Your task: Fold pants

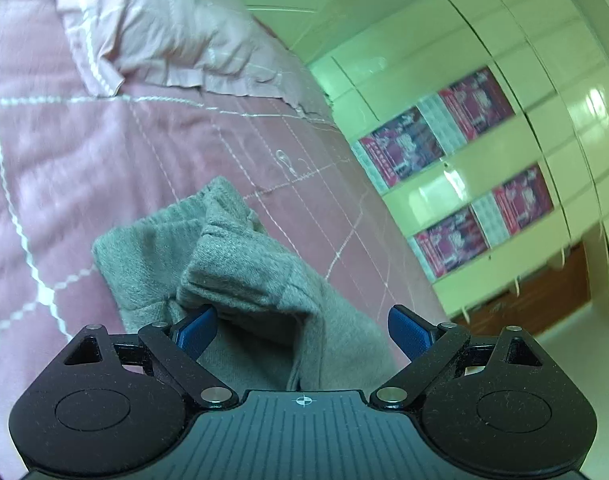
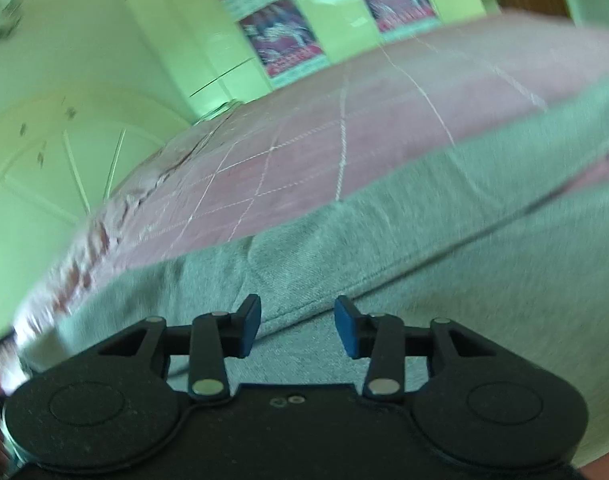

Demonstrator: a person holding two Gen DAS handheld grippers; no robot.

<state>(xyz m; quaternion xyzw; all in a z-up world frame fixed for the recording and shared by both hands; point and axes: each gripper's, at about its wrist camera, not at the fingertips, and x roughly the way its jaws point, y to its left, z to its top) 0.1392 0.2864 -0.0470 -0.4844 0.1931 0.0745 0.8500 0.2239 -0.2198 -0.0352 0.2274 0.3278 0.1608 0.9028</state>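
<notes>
Grey knit pants [image 1: 240, 276] lie rumpled on a pink quilted bedspread [image 1: 104, 152]. My left gripper [image 1: 300, 332] is open, its blue pads [image 1: 196, 332] wide apart, with a raised fold of the pants between and just beyond them. In the right wrist view the pants [image 2: 464, 272] spread flat across the bed [image 2: 344, 128]. My right gripper [image 2: 298, 328] is open just above the grey cloth, near a seam, and holds nothing.
A pink pillow [image 1: 156, 28] lies at the head of the bed. Pale green wardrobe doors [image 1: 504, 80] with red posters [image 1: 464, 168] stand beyond the bed's edge. A green panelled wall [image 2: 64, 120] shows in the right wrist view.
</notes>
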